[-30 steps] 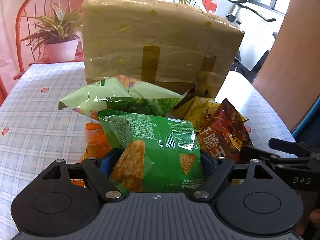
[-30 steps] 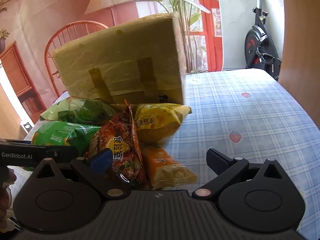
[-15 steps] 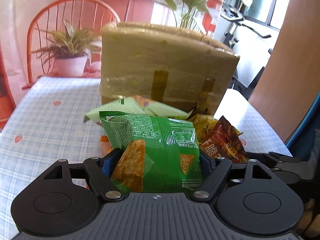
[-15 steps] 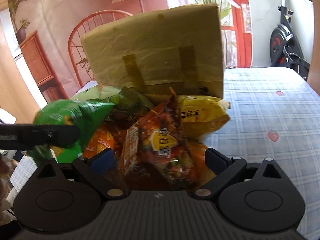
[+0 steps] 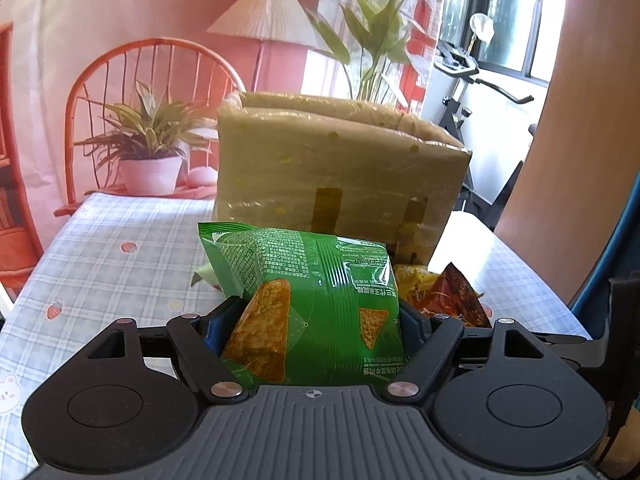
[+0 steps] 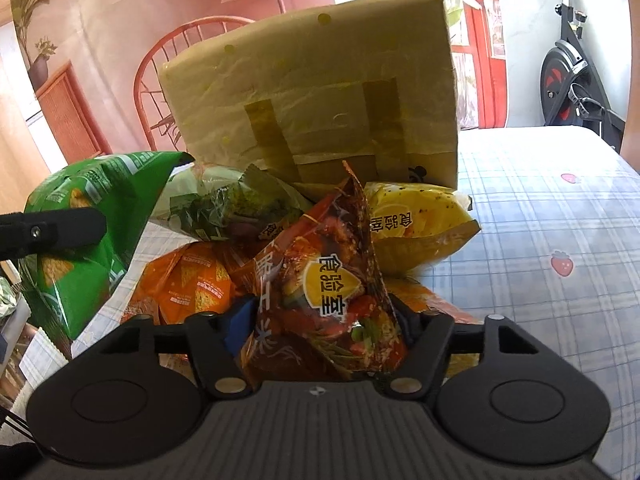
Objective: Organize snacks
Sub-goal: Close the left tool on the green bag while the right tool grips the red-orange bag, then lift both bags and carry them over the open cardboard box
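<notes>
Both bags had come up off the pile since the shots a second back: your left gripper (image 5: 316,320) had lifted the green chip bag (image 5: 308,304) clear, and your right gripper (image 6: 320,320) had gone from gaping over the snacks to clamped on the red-brown snack bag (image 6: 328,292).

So both tongs were closed down to bag width, 1 bag each, pinched low near the bottom seam with the rest of the bag sticking up past the fingers.

For the lift, I'd say raise them higher before moving toward the taped cardboard box (image 6: 320,92), since its wall stood tall behind the pile. Go easy on the squeeze, puffy bags probably slip or pop.

Box-wise: from the left wrist view you could only see its open top rim, not inside, so no telling what's in it. Left on the checked tablecloth (image 6: 560,200) were the yellow bag (image 6: 416,220), the orange bag (image 6: 188,284) and a pale green bag (image 6: 216,204), all touching, right against the box.
</notes>
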The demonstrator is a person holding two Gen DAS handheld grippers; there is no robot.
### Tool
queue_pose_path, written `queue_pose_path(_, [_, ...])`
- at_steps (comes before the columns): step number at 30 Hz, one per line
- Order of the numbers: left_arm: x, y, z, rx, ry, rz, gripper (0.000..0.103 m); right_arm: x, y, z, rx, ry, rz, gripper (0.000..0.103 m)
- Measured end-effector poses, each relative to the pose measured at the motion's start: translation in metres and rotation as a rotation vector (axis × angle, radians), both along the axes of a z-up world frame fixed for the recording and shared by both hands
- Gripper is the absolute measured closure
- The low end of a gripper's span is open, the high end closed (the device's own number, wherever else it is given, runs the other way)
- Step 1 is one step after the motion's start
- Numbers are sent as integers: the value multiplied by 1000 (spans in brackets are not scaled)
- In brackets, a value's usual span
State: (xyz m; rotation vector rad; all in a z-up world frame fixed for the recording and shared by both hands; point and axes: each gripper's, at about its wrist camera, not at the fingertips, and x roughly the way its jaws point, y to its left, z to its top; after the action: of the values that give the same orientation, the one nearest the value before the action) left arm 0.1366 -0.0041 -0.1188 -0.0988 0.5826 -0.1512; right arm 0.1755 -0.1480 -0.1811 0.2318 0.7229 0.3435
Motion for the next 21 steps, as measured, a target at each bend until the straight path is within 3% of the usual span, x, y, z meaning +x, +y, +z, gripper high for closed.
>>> queue_pose_path(11, [-6, 15, 16, -10, -68, 37, 22, -13, -15, 37, -9, -86, -69, 37])
queue_pose_path(21, [0, 39, 62, -14, -155, 53, 22, -12, -26, 92, -14, -196, -101, 37])
